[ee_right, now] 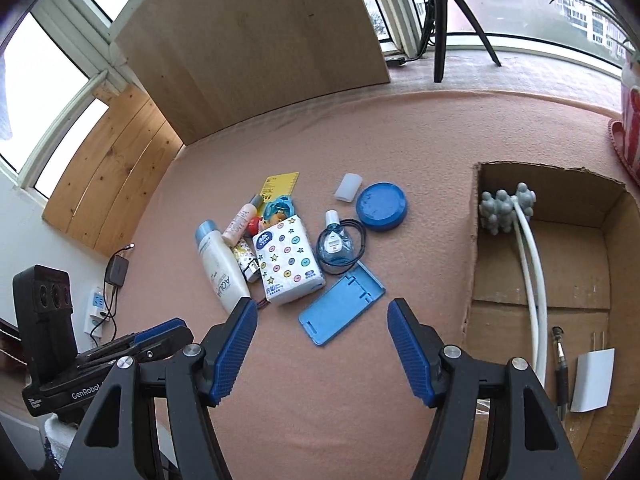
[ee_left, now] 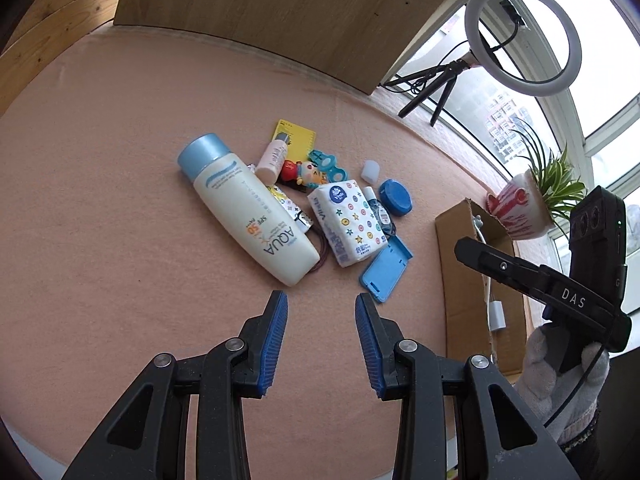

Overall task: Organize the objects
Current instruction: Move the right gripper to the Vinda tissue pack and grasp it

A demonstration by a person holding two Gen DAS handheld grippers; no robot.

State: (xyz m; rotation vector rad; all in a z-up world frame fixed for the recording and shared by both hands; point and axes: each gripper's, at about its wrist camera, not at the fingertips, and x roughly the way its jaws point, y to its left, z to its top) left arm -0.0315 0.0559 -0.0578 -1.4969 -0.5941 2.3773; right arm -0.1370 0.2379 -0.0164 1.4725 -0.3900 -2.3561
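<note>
A jumble of small things lies in the middle of a table covered in pink felt (ee_left: 100, 160). Biggest among them is a cream sunscreen bottle (ee_left: 246, 210) with a pale blue cap, lying on its side. Against its right flank sit a small patterned packet (ee_left: 290, 210) and a white tissue pack (ee_left: 347, 224) printed with coloured dots and stars. Behind these there is a small pink-white bottle (ee_left: 272, 158), a red-and-yellow toy figure (ee_left: 302, 172), a teal plastic piece (ee_left: 326, 162) and a yellow card (ee_left: 296, 136). To the right of the tissue pack lies a little clear-blue bottle (ee_right: 334, 242) ringed by a black hair tie (ee_right: 360, 236), then a round blue lid (ee_right: 381, 206) with a translucent white cap (ee_right: 348, 187) just beside it. Nearest the grippers lies a flat blue plastic case (ee_right: 342, 307), open side up.

The left gripper (ee_left: 321, 340) hangs above bare felt just short of the sunscreen bottle's base, its blue pads partly apart with nothing between them. The right gripper (ee_right: 322, 350) has its pads spread wider — also empty — with the blue case just ahead of it. A gloved hand (ee_left: 560, 376) holds the right tool.

Off to the right stands an open cardboard box (ee_right: 476, 240). Inside it lie a grey knobbed massager (ee_right: 506, 208) on white curved stems, a white charger plug (ee_right: 592, 380) and a dark pen (ee_right: 560, 364). Beyond it are a potted plant (ee_left: 520, 210) and a ring light (ee_left: 522, 38) on a tripod — both by the window.
</note>
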